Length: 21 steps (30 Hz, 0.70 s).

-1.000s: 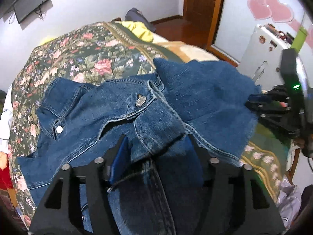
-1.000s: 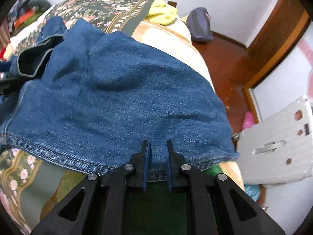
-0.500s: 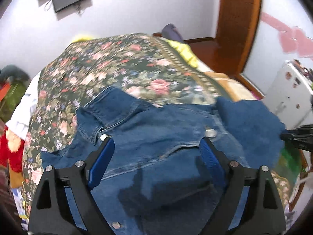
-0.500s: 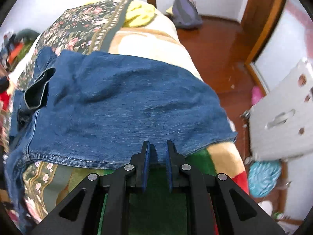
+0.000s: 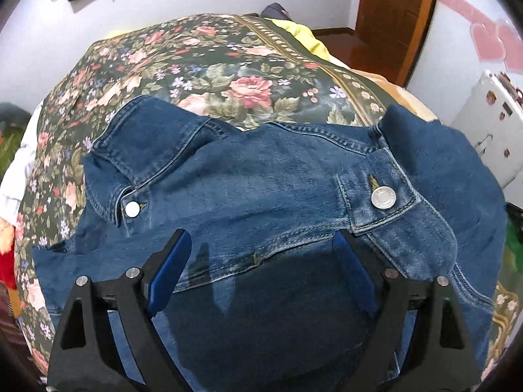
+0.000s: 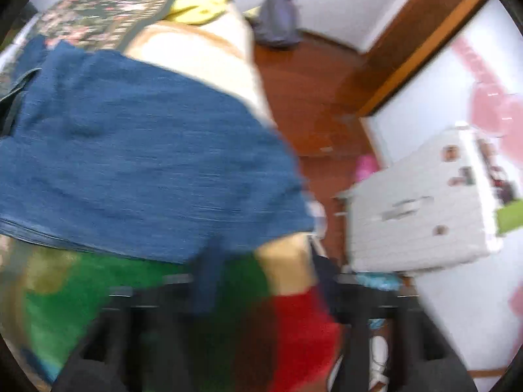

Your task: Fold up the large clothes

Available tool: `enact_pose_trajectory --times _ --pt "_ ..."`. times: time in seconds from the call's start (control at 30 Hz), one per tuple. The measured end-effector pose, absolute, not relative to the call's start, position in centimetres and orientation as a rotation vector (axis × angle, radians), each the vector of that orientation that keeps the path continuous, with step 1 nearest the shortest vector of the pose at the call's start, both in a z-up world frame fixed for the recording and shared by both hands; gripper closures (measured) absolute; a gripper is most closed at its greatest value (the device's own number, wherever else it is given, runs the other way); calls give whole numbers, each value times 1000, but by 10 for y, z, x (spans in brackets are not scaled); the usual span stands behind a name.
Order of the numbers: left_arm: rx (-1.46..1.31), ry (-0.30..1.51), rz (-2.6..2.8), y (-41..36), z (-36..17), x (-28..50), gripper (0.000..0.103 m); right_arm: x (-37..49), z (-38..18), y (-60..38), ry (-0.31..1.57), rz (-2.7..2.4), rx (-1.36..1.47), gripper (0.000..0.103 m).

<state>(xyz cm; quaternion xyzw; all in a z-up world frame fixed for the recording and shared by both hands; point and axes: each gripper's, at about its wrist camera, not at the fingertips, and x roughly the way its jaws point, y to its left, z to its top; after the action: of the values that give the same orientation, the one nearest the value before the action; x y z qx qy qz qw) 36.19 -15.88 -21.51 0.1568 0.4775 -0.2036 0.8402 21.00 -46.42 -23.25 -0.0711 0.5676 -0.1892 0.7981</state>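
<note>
A blue denim jacket (image 5: 261, 196) lies on the bed, collar side away from me, with two metal buttons showing. My left gripper (image 5: 261, 261) is open and empty just above the jacket's near part, jaws wide apart. In the blurred right wrist view the jacket's folded panel (image 6: 130, 163) lies over the bed's right edge. My right gripper (image 6: 264, 281) is open at the panel's hem, jaws spread, with nothing between them.
The floral bedspread (image 5: 196, 58) covers the bed. A yellow cloth (image 6: 199, 3) and a grey bag (image 6: 278, 23) lie at the far end. A white suitcase (image 6: 421, 202) stands on the wooden floor (image 6: 310, 98) to the right. A green and red blanket (image 6: 228, 310) hangs under the right gripper.
My left gripper let go of the denim and opened wide, then moved over the jacket's front. My right gripper, shut on the hem until half a second ago, has opened and is moving fast.
</note>
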Motion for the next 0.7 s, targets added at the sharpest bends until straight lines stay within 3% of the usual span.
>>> enact_pose_trajectory --times 0.03,0.4,0.47,0.6,0.7 --pt "334 1005 -431 -160 -216 362 14 206 -232 -468 1213 -426 -155 4" --pt "327 998 -403 -164 -210 364 14 193 -225 -531 1150 -298 475 4" --pt "348 975 -399 -165 -205 360 14 201 -233 -540 1146 -280 572 7" --pt "370 918 -405 -168 -191 349 14 221 -267 -555 1190 -258 740 23" --pt "353 888 -409 -169 -178 345 14 228 -284 -561 1173 -284 824 23"
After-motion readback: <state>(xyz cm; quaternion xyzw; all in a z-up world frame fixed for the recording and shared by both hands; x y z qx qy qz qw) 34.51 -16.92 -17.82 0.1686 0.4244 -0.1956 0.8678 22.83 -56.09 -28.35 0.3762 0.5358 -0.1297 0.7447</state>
